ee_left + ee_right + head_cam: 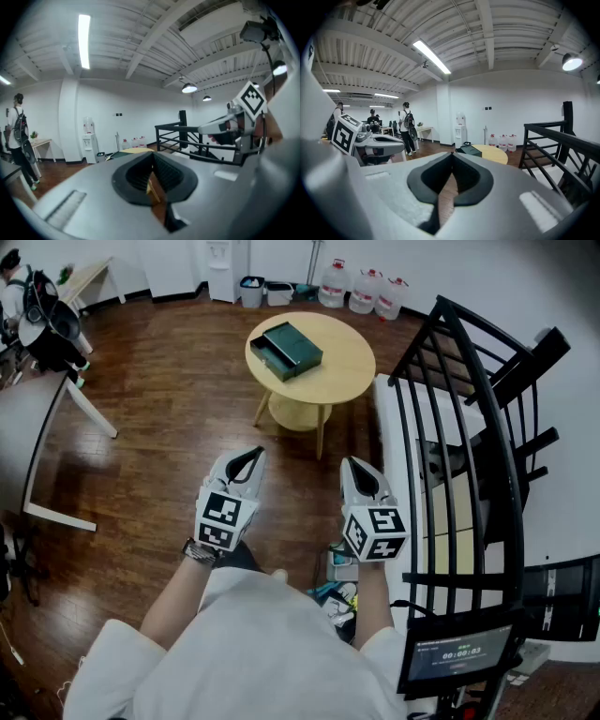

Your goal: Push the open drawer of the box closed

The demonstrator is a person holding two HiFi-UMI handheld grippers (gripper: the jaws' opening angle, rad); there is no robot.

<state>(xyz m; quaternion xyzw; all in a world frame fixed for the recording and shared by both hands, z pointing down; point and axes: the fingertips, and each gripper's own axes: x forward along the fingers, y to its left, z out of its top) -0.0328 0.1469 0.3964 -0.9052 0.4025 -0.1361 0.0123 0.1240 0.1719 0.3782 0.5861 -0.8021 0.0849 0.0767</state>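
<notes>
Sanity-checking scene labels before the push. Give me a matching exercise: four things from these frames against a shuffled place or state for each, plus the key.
Things
1. green box
2. water jugs
3. black railing
4. left gripper

Place or state
A. lined up beyond the round table
B. jaws shut, nothing between them
C. on top of the table, drawer open
D. along the right side of the head view

Pairs: 1-C, 2-A, 3-D, 4-B
</notes>
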